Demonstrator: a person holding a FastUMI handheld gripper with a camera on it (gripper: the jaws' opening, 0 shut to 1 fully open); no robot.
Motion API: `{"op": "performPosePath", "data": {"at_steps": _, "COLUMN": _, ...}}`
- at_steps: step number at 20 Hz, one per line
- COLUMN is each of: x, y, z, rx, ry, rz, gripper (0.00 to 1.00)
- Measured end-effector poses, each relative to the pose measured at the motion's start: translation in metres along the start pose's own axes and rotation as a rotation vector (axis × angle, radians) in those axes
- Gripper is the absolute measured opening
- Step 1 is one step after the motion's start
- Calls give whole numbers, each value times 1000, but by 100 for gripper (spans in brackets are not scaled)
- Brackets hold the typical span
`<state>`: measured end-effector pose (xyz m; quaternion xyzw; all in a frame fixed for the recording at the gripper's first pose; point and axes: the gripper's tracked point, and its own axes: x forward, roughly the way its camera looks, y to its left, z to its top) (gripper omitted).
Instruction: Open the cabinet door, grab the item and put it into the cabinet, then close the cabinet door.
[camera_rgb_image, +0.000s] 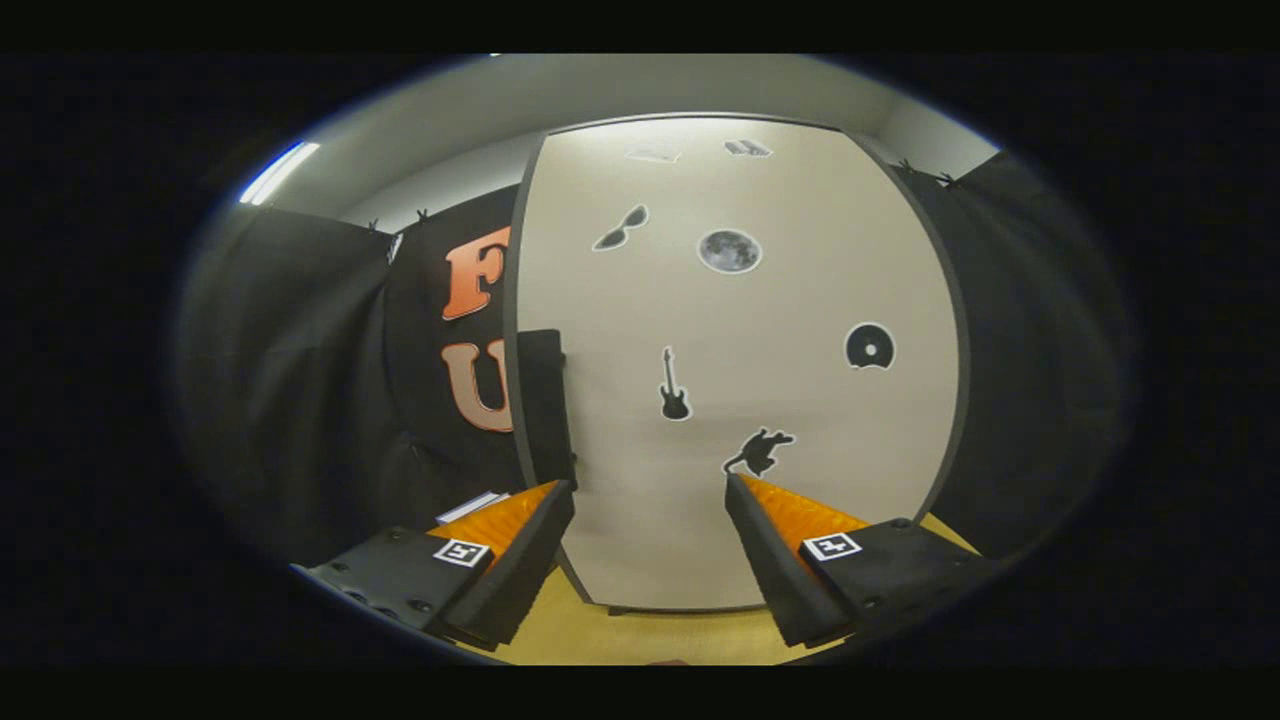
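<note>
Currently:
Hand-held gripper (650, 490): fingers spread wide, holding nothing.
Cabinet door (740, 400): closed, just ahead of fingers.
Tabletop (640, 635): yellow, beneath.

A yellow tabletop (650, 635) bears the pale cabinet (740, 480), standing upright.

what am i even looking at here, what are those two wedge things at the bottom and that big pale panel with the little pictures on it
This is a fisheye camera riding on a handheld gripper, looking forward along it. The two wedges are its fingers: the jaws stand open and hold nothing. The pale panel just ahead is a cabinet door, which looks closed, decorated with small stickers such as a guitar, a moon and sunglasses. A dark handle runs along its left edge, beyond the left finger. The cabinet stands on a yellowish surface. Black cloth walls the booth around it.
</note>
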<state>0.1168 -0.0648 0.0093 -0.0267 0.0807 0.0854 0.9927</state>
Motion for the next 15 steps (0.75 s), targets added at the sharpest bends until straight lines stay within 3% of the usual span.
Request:
{"op": "performPosePath", "data": {"at_steps": 10, "x": -124, "y": -72, "z": 22, "rx": -90, "ry": -69, "rz": -83, "gripper": 98}}
{"op": "performPosePath", "data": {"at_steps": 15, "x": -172, "y": -120, "z": 27, "rx": -59, "ry": -77, "rz": -118, "gripper": 97}}
